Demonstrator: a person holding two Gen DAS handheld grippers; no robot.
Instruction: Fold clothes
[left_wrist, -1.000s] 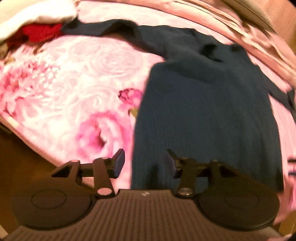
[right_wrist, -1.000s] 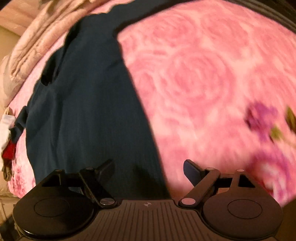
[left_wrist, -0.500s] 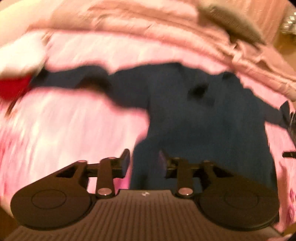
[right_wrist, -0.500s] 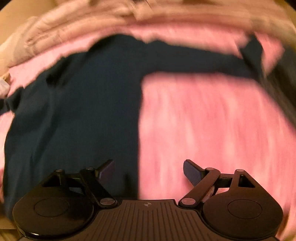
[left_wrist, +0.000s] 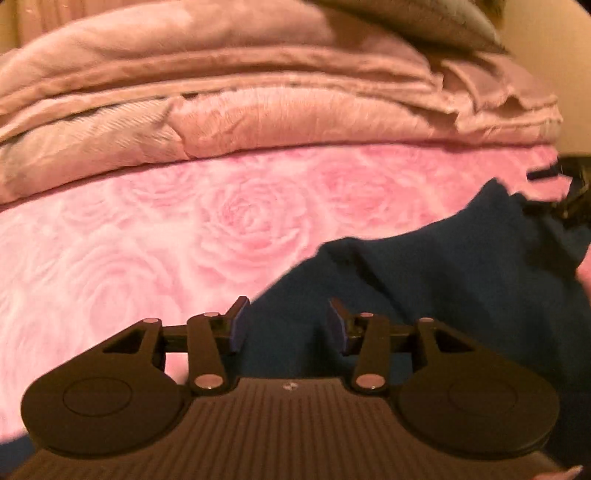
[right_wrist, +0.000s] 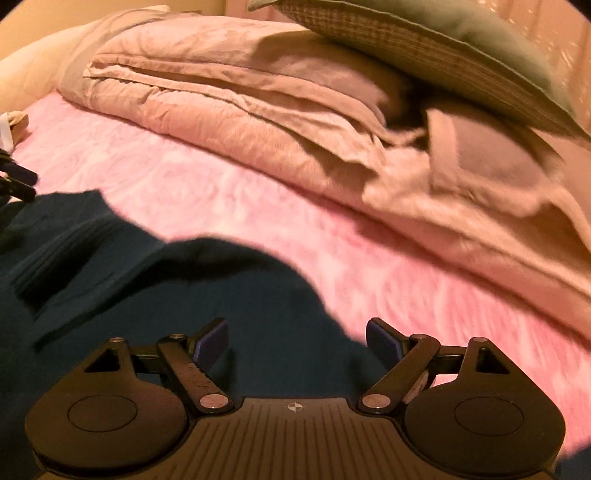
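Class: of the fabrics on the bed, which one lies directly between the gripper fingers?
The dark blue garment; the folded pink quilt and grey pillow lie far behind.

One navy sweater (left_wrist: 424, 288), one folded quilt (right_wrist: 277, 110), one pillow (right_wrist: 443, 48).

Both wrist views look low and close across the bedspread (left_wrist: 155, 236) toward the folded quilt (left_wrist: 258, 110). They share the quilt, bedspread and dark garment (right_wrist: 184, 295) before it.

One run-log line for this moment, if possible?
left gripper: open | right gripper: open | navy sweater: bunched on pink bedspread, ungripped
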